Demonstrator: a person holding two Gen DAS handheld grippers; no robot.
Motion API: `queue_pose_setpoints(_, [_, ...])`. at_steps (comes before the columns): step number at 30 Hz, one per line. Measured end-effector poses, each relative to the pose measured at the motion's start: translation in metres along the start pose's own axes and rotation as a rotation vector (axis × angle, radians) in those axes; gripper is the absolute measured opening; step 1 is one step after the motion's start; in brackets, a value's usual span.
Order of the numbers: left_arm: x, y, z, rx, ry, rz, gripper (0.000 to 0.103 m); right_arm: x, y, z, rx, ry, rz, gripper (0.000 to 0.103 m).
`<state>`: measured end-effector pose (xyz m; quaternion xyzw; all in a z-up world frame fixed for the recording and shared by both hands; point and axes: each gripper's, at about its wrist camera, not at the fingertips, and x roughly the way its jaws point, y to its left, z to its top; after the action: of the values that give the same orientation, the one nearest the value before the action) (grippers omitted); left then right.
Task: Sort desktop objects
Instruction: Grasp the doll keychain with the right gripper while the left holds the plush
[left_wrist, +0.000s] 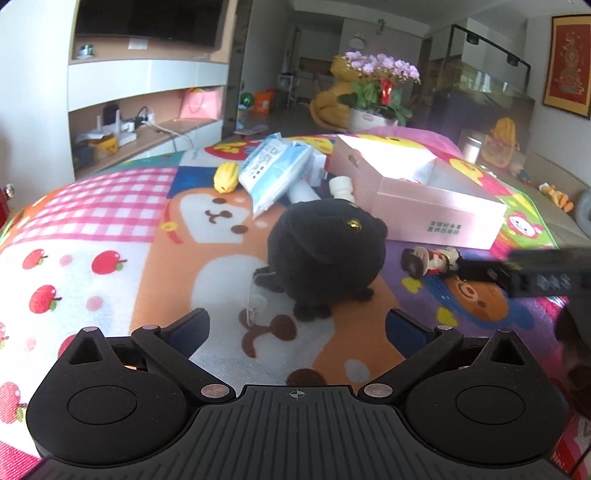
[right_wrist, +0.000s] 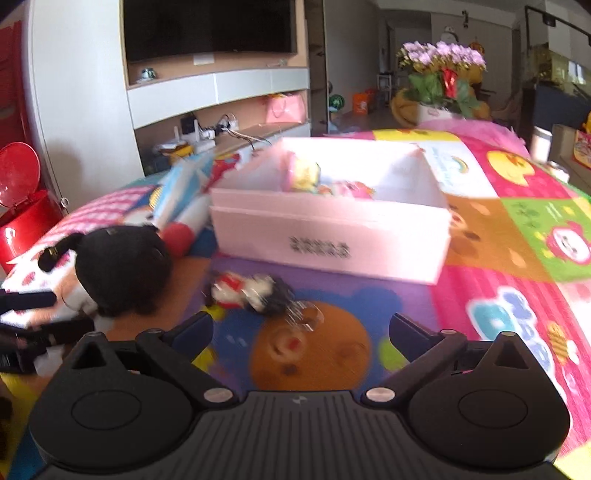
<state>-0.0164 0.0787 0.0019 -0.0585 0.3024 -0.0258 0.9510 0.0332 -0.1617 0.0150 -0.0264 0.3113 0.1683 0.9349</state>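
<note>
My left gripper (left_wrist: 297, 325) is spread wide and empty; the round black plush toy (left_wrist: 325, 251) sits on the patchwork cartoon mat (left_wrist: 110, 229) just ahead of my fingertips, slightly right of centre. My right gripper (right_wrist: 301, 328) gapes empty too, a small red-and-white figurine (right_wrist: 247, 291) lying just ahead, the open pink cardboard box (right_wrist: 332, 236) beyond.

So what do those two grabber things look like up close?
Both look alike. The left gripper and right gripper are matte black plastic with two round discs, triangular cut-outs, silver pins, a ribbed middle plate with a tiny crosshair mark, and dark blue pads on the fingertips. No cables or sleeves show.
</note>
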Motion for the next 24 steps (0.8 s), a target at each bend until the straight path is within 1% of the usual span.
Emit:
queue_pose_setpoints(1, [-0.001, -0.001, 0.000, 0.005, -0.009, 0.003, 0.103, 0.002, 0.005, 0.003, -0.010, -0.012, 0.003, 0.097])
queue_pose_setpoints(2, [-0.003, -0.002, -0.001, 0.008, -0.015, 0.006, 0.103, 0.006, 0.010, 0.007, -0.018, -0.016, 0.006, 0.096])
queue_pose_setpoints(6, [-0.006, -0.003, -0.003, 0.011, -0.032, 0.017, 0.103, 0.026, 0.024, 0.016, -0.013, 0.009, 0.032, 0.095])
queue_pose_setpoints(7, [-0.007, -0.004, -0.003, 0.013, -0.034, 0.020, 0.103, 0.031, 0.028, 0.016, -0.018, 0.025, 0.029, 0.088])
queue_pose_setpoints(8, [-0.008, -0.005, -0.003, 0.015, -0.034, 0.023, 0.103, 0.035, 0.030, 0.016, -0.022, 0.042, 0.029, 0.074])
queue_pose_setpoints(9, [-0.007, -0.006, -0.002, 0.016, -0.031, 0.022, 0.103, 0.038, 0.030, 0.016, -0.026, 0.065, 0.033, 0.066])
queue_pose_setpoints(10, [-0.007, -0.007, -0.001, 0.013, -0.024, 0.014, 0.103, 0.040, 0.029, 0.016, -0.026, 0.079, 0.038, 0.065])
queue_pose_setpoints(13, [-0.001, -0.015, 0.004, 0.005, -0.010, -0.014, 0.103, 0.032, 0.022, 0.014, -0.007, 0.065, 0.027, 0.065])
queue_pose_setpoints(17, [0.017, -0.033, 0.019, 0.028, -0.003, -0.012, 0.103, 0.007, 0.011, 0.002, -0.033, 0.027, -0.007, 0.065])
queue_pose_setpoints(18, [0.024, -0.037, 0.024, 0.036, -0.004, -0.007, 0.103, 0.001, 0.007, -0.003, -0.038, 0.020, -0.023, 0.065])
queue_pose_setpoints(22, [0.052, -0.050, 0.038, 0.080, -0.009, 0.067, 0.103, -0.017, -0.011, -0.019, -0.008, 0.026, -0.069, 0.065])
queue_pose_setpoints(24, [0.062, -0.054, 0.040, 0.112, -0.010, 0.084, 0.103, -0.022, -0.018, -0.025, 0.003, 0.029, -0.089, 0.065])
